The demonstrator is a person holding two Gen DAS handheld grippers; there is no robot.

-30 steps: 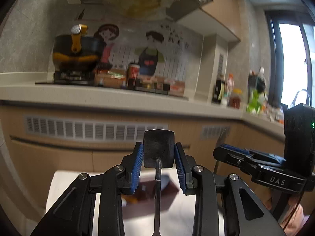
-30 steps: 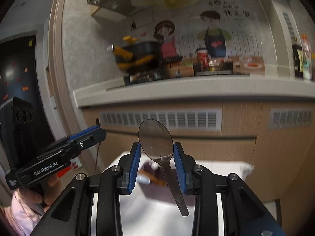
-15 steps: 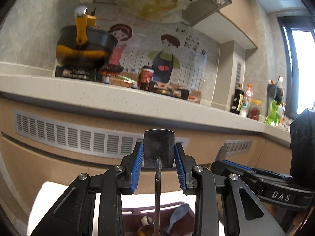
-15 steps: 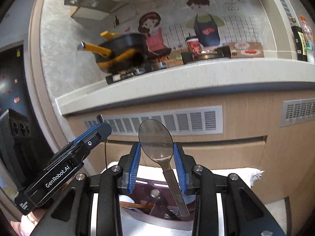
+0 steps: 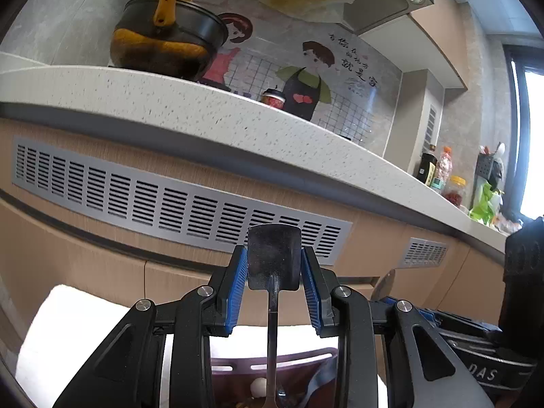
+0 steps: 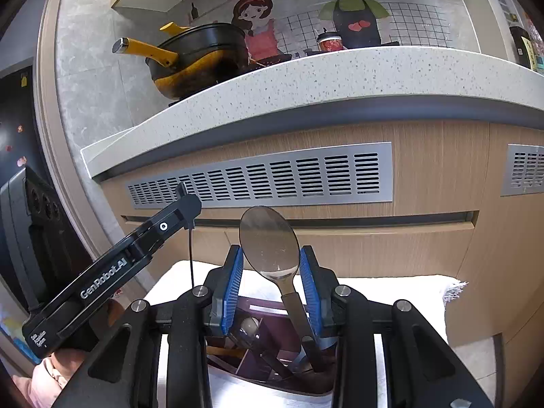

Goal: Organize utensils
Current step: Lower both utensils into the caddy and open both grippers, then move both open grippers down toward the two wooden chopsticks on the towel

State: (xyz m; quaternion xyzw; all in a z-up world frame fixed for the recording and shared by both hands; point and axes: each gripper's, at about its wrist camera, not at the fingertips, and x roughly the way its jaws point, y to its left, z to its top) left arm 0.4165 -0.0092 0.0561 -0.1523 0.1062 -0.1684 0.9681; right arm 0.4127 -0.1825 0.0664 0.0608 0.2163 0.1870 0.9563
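My left gripper (image 5: 274,265) is shut on the flat dark head of a small spatula (image 5: 274,255), whose thin handle hangs down toward a dark purple utensil holder (image 5: 292,363). My right gripper (image 6: 270,268) is shut on the bowl of a metal spoon (image 6: 268,241); its handle slants down into the same holder (image 6: 258,309), where several utensils stand in compartments. In the right wrist view the left gripper (image 6: 183,209) shows from the side at the left. The holder sits on a white towel (image 6: 391,299).
A speckled counter edge (image 5: 204,115) runs overhead, with a black and yellow pot (image 5: 166,44) on it. Below it the wooden cabinet front (image 6: 425,244) carries grey vent grilles (image 5: 170,204). A hand (image 6: 47,377) holds the left gripper at the lower left.
Both grippers have come down and closer to the cabinet, each with its utensil in the same grip. The purple holder, blurred and farther off before, now lies right below both grippers.
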